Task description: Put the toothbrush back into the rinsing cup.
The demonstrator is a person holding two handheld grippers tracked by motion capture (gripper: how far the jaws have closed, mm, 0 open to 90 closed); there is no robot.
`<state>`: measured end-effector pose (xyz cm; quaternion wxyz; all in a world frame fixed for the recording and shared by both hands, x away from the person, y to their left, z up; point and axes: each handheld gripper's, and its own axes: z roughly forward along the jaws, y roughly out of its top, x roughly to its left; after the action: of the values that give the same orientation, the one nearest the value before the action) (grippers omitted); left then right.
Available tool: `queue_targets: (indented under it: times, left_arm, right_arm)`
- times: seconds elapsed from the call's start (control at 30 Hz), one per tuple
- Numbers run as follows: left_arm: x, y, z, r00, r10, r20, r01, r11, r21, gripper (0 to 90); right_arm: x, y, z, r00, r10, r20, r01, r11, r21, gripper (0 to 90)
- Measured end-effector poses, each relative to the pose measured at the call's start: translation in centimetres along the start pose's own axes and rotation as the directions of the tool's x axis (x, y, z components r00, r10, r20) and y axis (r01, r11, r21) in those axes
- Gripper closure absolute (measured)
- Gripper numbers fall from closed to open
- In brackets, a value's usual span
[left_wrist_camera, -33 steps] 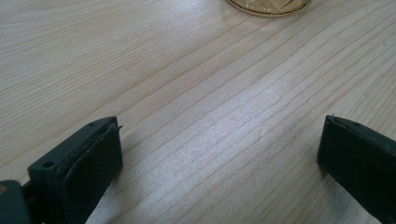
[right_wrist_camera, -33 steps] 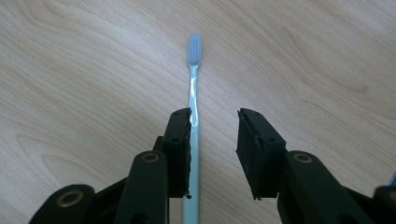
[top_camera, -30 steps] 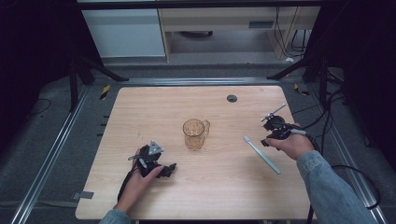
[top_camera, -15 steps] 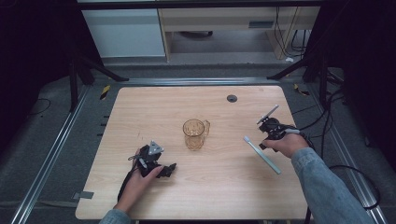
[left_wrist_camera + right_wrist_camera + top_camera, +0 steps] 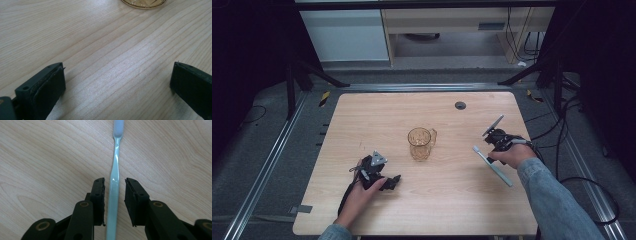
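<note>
A pale blue-green toothbrush [image 5: 493, 166] lies flat on the wooden table, right of centre. My right gripper [image 5: 487, 151] is lowered over its handle. In the right gripper view the toothbrush [image 5: 113, 170] runs between the two black jaws of this gripper [image 5: 115, 181], and a thin gap shows on each side. The jaws have just been closing around the handle without pressing on it. My left gripper [image 5: 393, 182] rests low on the table at the front left. Its jaws [image 5: 117, 67] stand wide open over bare wood. An amber glass mug [image 5: 421, 143] stands upright mid-table, and its base [image 5: 143, 2] is seen ahead of the left gripper.
The wooden table [image 5: 452, 205] has a black round grommet [image 5: 460, 105] near its far edge. Cables [image 5: 564, 150] trail on the floor to the right. Metal rails run along both sides of the table, with cabinets behind.
My right hand has come down and slightly left, so the jaws now straddle the toothbrush handle. The toothbrush, the mug and the left hand have stayed put.
</note>
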<state>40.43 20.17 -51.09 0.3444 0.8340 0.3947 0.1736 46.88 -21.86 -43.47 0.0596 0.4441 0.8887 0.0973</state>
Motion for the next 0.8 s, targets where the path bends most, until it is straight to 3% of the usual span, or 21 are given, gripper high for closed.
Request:
queue_targets:
  times: [0.8]
  left_arm:
    - [0.0,0.0,0.0,1.0,0.0,0.001,0.0,1.0,-0.001,0.0]
  right_arm:
    - [0.0,0.9,2.1,0.9999,-0.012,0.0,0.012,0.998,0.06,72.2]
